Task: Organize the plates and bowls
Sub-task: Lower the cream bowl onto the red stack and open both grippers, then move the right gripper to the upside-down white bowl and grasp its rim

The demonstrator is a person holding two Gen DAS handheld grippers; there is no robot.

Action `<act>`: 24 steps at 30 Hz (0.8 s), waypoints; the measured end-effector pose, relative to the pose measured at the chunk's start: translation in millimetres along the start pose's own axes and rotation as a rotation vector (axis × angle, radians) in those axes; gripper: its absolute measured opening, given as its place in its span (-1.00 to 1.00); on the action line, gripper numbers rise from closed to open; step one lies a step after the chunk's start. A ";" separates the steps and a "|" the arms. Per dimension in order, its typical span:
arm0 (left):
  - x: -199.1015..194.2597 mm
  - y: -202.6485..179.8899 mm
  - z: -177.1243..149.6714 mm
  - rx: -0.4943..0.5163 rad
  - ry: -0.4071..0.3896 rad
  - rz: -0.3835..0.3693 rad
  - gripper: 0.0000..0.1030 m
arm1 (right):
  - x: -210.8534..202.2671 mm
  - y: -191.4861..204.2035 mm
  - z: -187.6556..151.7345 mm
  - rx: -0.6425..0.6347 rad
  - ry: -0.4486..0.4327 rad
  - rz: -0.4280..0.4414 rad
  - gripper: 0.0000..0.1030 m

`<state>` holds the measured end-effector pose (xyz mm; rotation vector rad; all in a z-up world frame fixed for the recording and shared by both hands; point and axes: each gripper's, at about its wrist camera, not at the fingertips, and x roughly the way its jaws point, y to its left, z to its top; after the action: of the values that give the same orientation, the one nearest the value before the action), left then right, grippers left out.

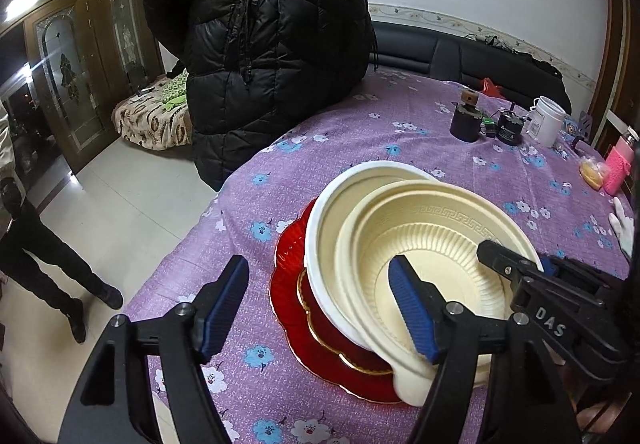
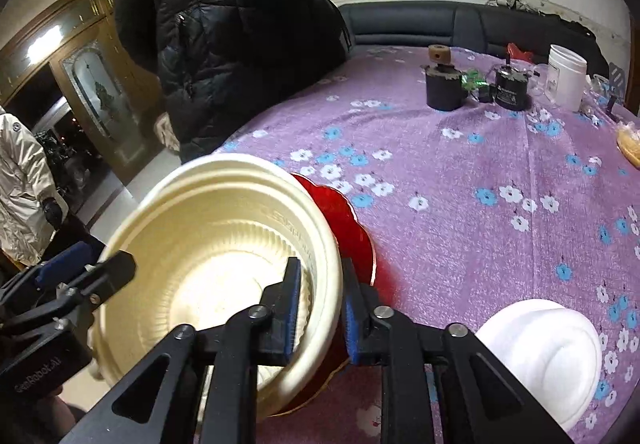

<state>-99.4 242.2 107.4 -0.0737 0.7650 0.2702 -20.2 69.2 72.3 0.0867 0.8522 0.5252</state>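
Where the purple flowered tablecloth (image 1: 360, 148) nears its near-left edge, two cream bowls sit nested and tilted: an inner ribbed bowl (image 1: 436, 244) inside an outer cream bowl (image 1: 340, 204). Under them lie two red plates, a small gold-rimmed red plate (image 1: 320, 312) on a large scalloped red plate (image 1: 292, 284). One white bowl (image 2: 544, 348) rests upside down to the right, apart from the stack.

Both hand-held grippers are at the stack. The left gripper (image 1: 320, 304) stands wide, its near-side finger over the cloth and its other finger inside the inner bowl, with no pad pressing. The right gripper (image 2: 320, 312) is narrow, straddling the right rim of the bowls with a gap showing at the pads; whether it bears on the rim I cannot tell.

Far right stand two dark cylinders (image 2: 444, 90) and one white jar (image 2: 566, 78). One person in a black puffer jacket (image 1: 260, 44) stands at the table's far-left edge. Cloth between stack and jars lies open.
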 end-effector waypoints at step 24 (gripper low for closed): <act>12.8 -31.4 -17.1 0.065 0.036 0.008 0.47 | -104.4 -101.4 -16.0 0.214 -0.178 -0.117 0.35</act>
<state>-93.7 211.8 85.3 -0.0141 0.8098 0.2516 -47.1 -70.8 106.0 0.2747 0.7319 0.3102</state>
